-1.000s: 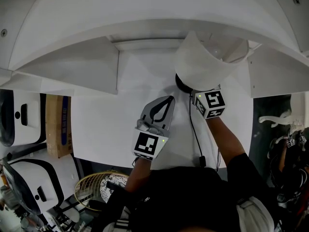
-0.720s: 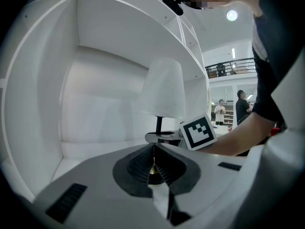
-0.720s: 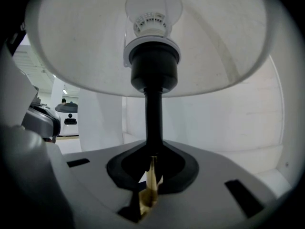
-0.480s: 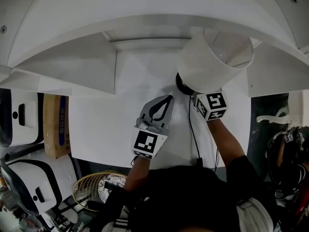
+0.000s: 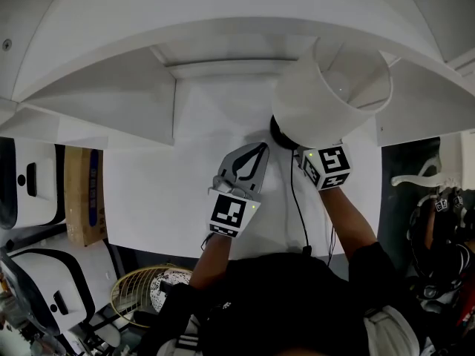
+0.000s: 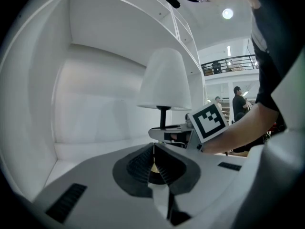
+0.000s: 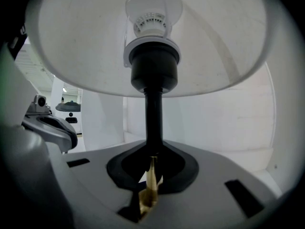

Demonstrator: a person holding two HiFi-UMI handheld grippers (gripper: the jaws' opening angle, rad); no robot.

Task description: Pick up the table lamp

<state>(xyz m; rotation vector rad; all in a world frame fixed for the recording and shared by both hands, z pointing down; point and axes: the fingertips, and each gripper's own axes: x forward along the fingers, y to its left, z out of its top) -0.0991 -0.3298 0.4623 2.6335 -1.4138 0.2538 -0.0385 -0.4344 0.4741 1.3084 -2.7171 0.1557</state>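
Observation:
The table lamp has a wide white shade (image 5: 319,99) on a thin black stem (image 7: 153,113), with a bulb (image 7: 152,6) inside the shade. Its black base (image 5: 278,133) shows just under the shade, and I cannot tell whether it touches the white tabletop (image 5: 163,199). My right gripper (image 5: 300,150) reaches under the shade, shut on the stem, which runs up from between the jaws (image 7: 153,151). A black cord (image 5: 297,199) trails from the lamp toward me. My left gripper (image 5: 260,150) is shut and empty, to the left of the lamp, and sees the shade (image 6: 164,80) and stem (image 6: 163,116) ahead.
The lamp stands in a white alcove with a shelf (image 5: 223,21) overhead and side panels (image 5: 133,102). A cardboard box (image 5: 80,195), white machines (image 5: 30,176) and a wire fan guard (image 5: 148,288) are at the left and below. People (image 6: 238,99) stand far off.
The right gripper and the lamp have shifted slightly to the right, and more of the shade's open top shows. The left gripper has barely moved.

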